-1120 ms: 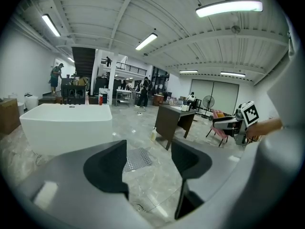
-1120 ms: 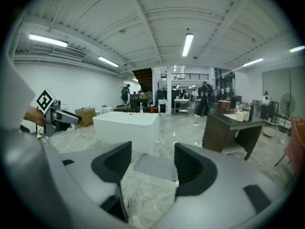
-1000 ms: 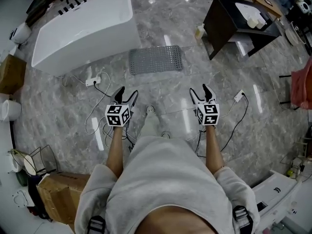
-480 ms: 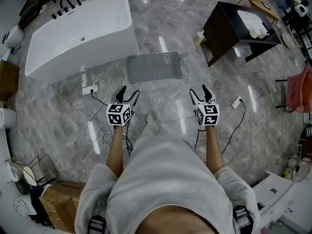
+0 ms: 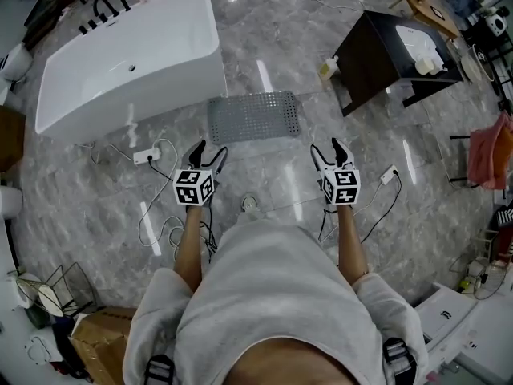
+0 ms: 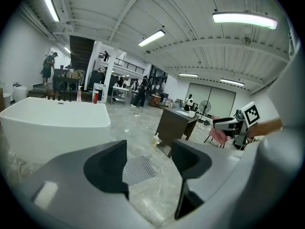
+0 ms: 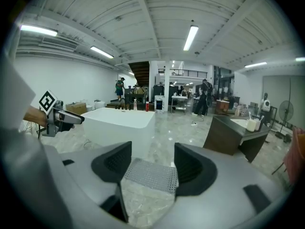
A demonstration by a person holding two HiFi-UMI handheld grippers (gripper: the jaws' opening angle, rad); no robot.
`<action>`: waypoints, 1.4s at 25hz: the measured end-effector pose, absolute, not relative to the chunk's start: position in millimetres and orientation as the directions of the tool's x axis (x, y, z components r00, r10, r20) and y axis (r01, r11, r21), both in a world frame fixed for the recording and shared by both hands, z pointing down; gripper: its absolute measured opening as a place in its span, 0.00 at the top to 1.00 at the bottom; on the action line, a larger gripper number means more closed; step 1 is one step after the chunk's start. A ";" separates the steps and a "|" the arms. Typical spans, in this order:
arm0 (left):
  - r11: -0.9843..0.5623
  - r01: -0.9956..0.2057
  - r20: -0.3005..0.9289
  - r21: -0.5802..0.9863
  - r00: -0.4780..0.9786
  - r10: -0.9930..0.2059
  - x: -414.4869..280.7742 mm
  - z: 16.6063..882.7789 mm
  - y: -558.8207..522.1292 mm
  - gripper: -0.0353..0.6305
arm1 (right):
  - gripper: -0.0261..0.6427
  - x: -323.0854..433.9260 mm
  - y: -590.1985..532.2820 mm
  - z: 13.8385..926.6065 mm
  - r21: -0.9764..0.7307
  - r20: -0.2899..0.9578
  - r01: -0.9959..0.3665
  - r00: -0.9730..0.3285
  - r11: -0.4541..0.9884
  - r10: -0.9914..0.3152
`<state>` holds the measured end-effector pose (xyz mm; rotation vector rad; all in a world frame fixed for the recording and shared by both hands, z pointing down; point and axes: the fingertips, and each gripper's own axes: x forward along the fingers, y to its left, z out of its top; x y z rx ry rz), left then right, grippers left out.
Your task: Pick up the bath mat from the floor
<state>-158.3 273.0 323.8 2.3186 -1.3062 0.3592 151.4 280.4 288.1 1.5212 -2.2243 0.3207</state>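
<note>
A grey perforated bath mat (image 5: pixel 254 116) lies flat on the marble floor beside the white bathtub (image 5: pixel 128 58). It shows between the jaws in the left gripper view (image 6: pixel 138 170) and in the right gripper view (image 7: pixel 151 174). My left gripper (image 5: pixel 208 154) hovers short of the mat's near left corner, jaws open and empty. My right gripper (image 5: pixel 329 152) hangs to the mat's near right, also open and empty. Both are held above the floor, apart from the mat.
A dark vanity cabinet (image 5: pixel 394 57) with a bottle (image 5: pixel 329 66) at its foot stands right of the mat. Power strips and cables (image 5: pixel 152 156) trail over the floor by the left gripper; another socket (image 5: pixel 389 175) lies at the right. A cardboard box (image 5: pixel 100 342) sits behind left.
The person has walked forward: both grippers are closer to the mat and tub, and the box and clutter at the left slid back. Jaws stay as they were.
</note>
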 end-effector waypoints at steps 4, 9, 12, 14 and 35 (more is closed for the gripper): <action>-0.455 -0.850 0.433 0.264 0.526 -0.732 -165.7 327.3 251.9 0.51 | 0.54 144.6 263.1 290.1 0.053 0.475 -0.930 -0.296 0.363 -0.829; -0.470 -0.840 0.434 0.271 0.542 -0.720 -171.9 331.1 233.0 0.51 | 0.54 136.9 250.2 293.0 0.056 0.479 -0.935 -0.282 0.350 -0.831; -0.477 -0.835 0.434 0.275 0.551 -0.713 -173.4 333.2 223.6 0.51 | 0.54 133.3 245.5 296.6 0.054 0.488 -0.938 -0.276 0.344 -0.828; -0.482 -0.832 0.435 0.276 0.555 -0.709 -172.8 333.8 218.4 0.51 | 0.53 133.0 242.7 298.7 0.053 0.494 -0.938 -0.273 0.342 -0.825; -0.448 -0.854 0.473 0.264 0.520 -0.712 -179.1 344.7 164.0 0.51 | 0.54 126.0 173.2 318.6 0.022 0.513 -0.923 -0.319 0.384 -0.797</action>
